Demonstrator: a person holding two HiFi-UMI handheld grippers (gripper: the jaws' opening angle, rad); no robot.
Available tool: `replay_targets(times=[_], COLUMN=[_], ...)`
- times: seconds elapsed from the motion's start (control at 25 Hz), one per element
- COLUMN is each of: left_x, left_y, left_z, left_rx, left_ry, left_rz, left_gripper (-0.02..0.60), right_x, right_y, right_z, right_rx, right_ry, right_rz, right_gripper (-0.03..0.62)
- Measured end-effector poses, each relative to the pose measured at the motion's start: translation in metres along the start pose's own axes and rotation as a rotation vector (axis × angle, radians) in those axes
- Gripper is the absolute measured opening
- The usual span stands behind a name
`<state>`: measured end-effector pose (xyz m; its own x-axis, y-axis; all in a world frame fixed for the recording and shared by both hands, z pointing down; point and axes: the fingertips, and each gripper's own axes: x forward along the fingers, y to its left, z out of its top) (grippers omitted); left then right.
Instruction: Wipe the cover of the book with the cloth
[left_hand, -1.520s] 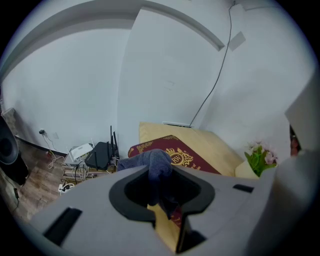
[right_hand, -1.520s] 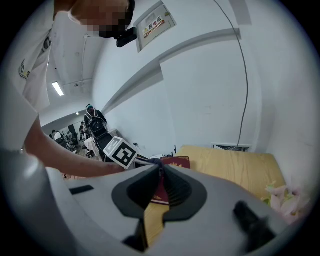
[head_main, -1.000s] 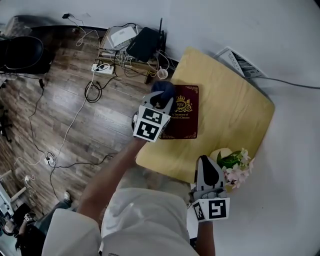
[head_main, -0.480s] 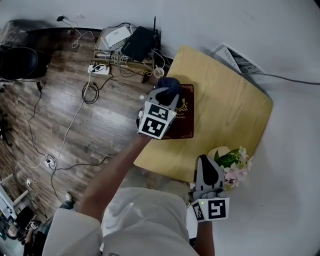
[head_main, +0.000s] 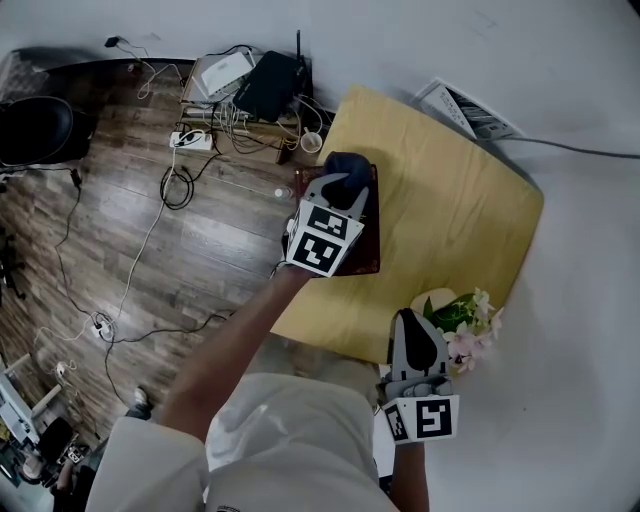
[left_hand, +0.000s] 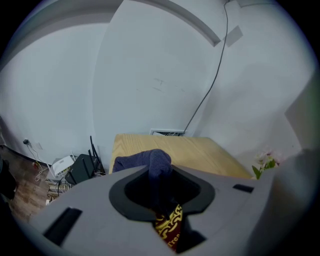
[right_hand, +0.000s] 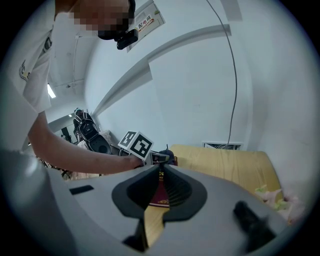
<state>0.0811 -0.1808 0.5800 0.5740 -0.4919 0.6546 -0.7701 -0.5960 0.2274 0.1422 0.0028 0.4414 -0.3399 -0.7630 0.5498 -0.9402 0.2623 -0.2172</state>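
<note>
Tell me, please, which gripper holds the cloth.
The left gripper, over the book, is shut on the blue cloth; the right gripper, by the flowers, holds nothing.

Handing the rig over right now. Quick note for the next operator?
Left gripper: shut on the cloth, holding it down on the book, near the table's left edge in the head view.
Right gripper: shut, empty, off the table by the flowers.
Done: cloth grasped and on the cover; how much is wiped cannot be told.
Left: probably sweep the cloth over the whole cover.
</note>
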Motion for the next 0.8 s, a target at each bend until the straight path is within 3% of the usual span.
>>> replay_targets(times=[0.8], left_x=[-0.004], left_y=[-0.053], left_z=[-0.024], left_rx=[0.026], left_ry=[0.025], left_rz=[-0.06], left_gripper=[0.103], right_x=[-0.02], right_y=[-0.009], right_z=[-0.009], right_rx=[0.013], right_ry=[-0.024], right_rz=[-0.019], right_gripper=[0.041])
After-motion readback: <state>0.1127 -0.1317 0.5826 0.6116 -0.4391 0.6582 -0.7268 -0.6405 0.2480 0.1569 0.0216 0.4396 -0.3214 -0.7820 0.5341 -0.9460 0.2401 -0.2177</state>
